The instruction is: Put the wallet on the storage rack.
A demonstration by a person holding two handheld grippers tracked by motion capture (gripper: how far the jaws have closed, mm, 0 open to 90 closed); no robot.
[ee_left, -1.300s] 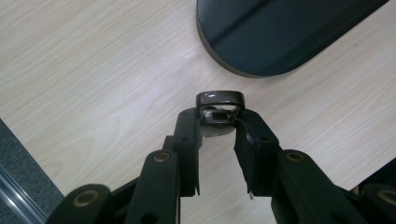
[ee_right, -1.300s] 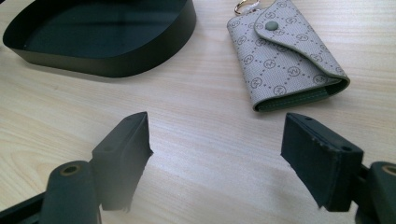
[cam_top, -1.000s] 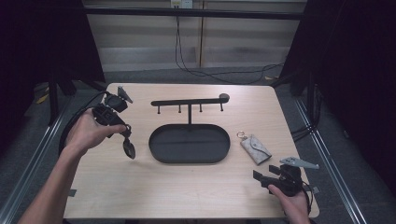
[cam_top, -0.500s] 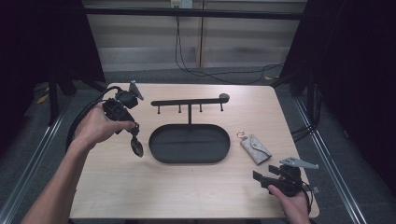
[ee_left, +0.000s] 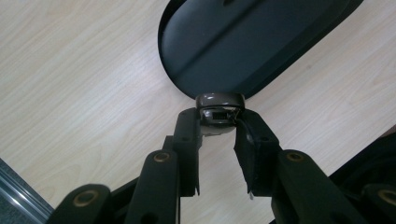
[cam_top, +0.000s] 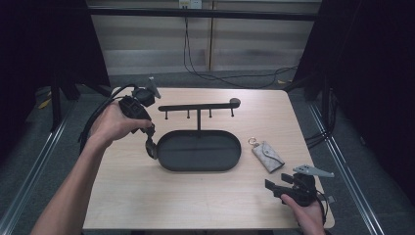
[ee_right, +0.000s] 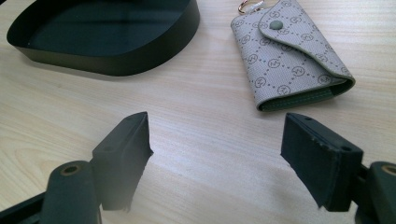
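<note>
the left gripper (ee_left: 218, 128) is clamped on a small dark fob (ee_left: 219, 108) over the tray's (cam_top: 171, 161) left rim; a loose pinch could drop it outside. the right gripper (ee_right: 217, 156) stands apart near the key pouch (ee_right: 292, 60).

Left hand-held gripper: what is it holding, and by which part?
A small dark brown object, pinched at its near end, over the tray rim. What it is cannot be told.

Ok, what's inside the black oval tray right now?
The tray looks empty: bare dark floor, only its hook stand's post rising at the back. The left gripper covers part of its left rim.
</note>
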